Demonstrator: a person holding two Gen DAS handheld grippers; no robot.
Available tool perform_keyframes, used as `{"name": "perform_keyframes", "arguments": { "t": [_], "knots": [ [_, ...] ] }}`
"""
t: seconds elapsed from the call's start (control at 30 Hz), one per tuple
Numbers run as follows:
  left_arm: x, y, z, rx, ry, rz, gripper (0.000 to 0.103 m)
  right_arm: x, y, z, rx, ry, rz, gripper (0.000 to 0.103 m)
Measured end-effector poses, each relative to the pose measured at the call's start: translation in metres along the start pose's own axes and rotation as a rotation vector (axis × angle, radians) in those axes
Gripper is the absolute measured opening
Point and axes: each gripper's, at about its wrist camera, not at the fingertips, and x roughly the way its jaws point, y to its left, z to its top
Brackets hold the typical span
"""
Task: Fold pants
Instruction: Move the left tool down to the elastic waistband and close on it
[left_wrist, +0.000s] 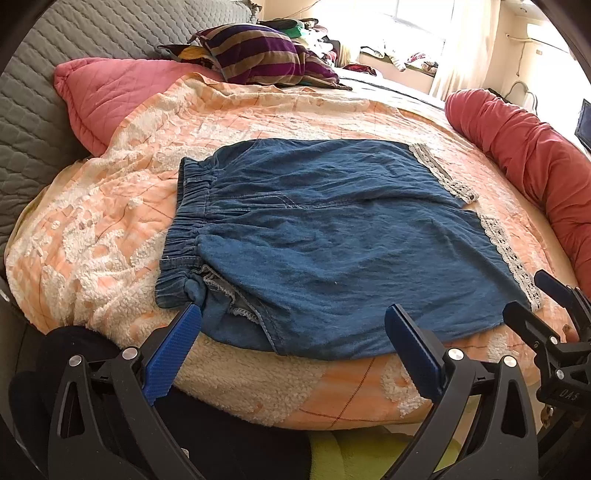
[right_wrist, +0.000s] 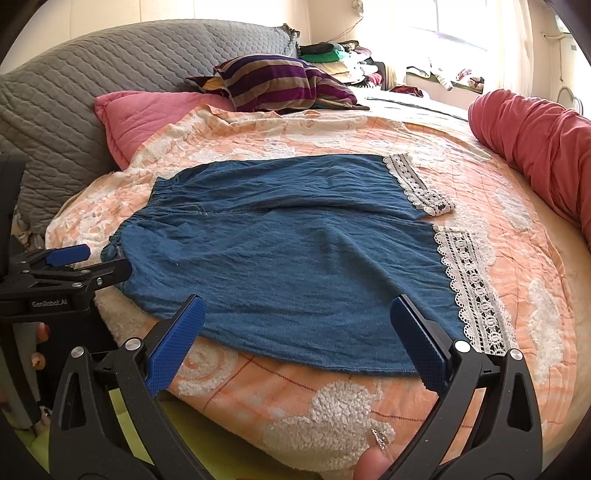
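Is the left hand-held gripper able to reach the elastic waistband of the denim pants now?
Probably yes. The left hand-held gripper is open, one finger tip already beside the waistband corner, and nothing lies between them on the blanket.

Left gripper and right gripper, jaws spread wide.

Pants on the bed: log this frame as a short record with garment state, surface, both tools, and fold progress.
garment: blue pants with white lace hems, spread flat
waistband: elastic, on the left side
surface: orange blanket on the bed
left tool: open, at the near waistband corner, holding nothing
right tool: open, at the near edge of the pants, holding nothing
fold progress: no fold yet
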Motion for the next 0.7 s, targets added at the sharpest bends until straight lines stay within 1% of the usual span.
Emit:
{"name": "perform_keyframes", "arguments": {
  "t": [0.23, 0.47, 0.7],
  "knots": [
    [0.007, 0.013, 0.006, -0.026, 0.003, 0.015, 0.099, 0.012, 0.0, 0.019, -0.013, -0.01, 0.0, 0.095],
    [0.017, 0.04, 0.021, -0.079, 0.002, 0.035, 0.099, 0.03, -0.002, 0.051, -0.048, -0.039, -0.025, 0.095],
    [0.029, 0.07, 0.038, -0.127, 0.001, 0.042, 0.099, 0.066, -0.001, 0.083, -0.059, -0.005, -0.009, 0.095]
  ]
}}
